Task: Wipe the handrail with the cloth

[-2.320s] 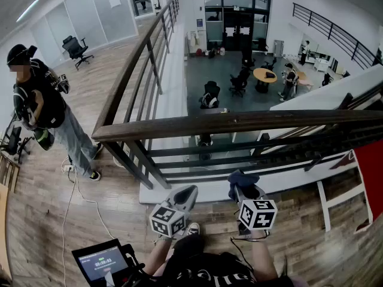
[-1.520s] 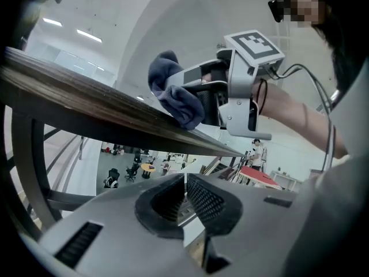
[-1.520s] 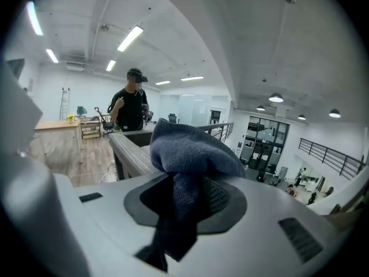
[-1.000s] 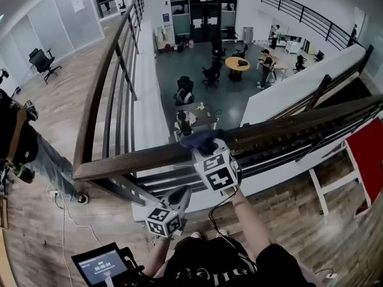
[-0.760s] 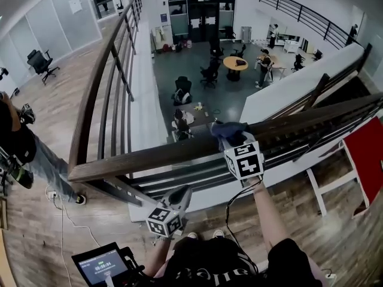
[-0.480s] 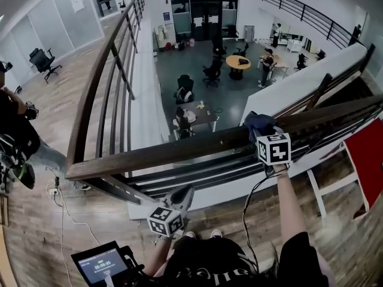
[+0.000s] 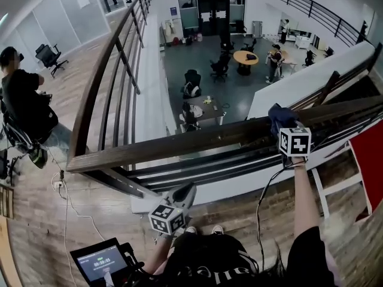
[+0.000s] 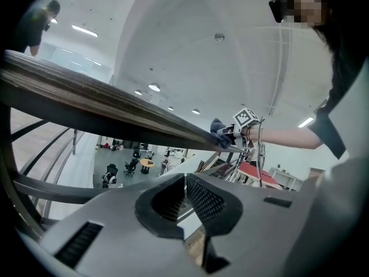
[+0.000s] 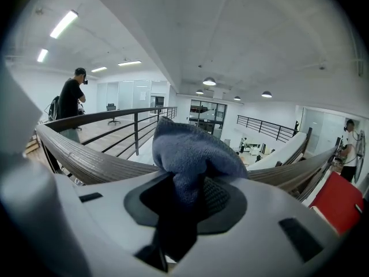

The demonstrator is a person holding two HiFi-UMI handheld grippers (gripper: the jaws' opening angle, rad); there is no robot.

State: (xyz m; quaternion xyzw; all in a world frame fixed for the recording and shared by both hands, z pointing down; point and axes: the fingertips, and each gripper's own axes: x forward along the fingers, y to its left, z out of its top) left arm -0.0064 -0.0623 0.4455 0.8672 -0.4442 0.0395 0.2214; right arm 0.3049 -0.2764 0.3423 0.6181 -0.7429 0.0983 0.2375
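At the edge of an upper floor that overlooks a lounge below, the person stands facing a dark wooden handrail [image 7: 197, 141] that crosses the head view from lower left to upper right. The right gripper [image 7: 281, 124] is stretched out at arm's length to the rail's right part, its jaws closed on a bunched blue cloth [image 7: 277, 115]. The right gripper view shows the fabric pinched between the pads and bulging out past the tips, with the rail running just behind it. From the head view the cloth sits on top of the rail, apparently pressed to the wood.

The left gripper [image 7: 181, 197] hangs low and close to the body, well below the rail and well apart from the cloth. Its own view shows the jaws brought together at the tips with nothing between them, so it plays no part in the wipe at this moment.

The wiping looks to be under way rather than finished or not begun. The wood shows no sheen or streak that would tell cleaned from uncleaned stretches. A short run of rail lies beyond the cloth to the right, and a long run reaches left to the corner, where another rail leads away past a standing person [image 7: 24, 109].
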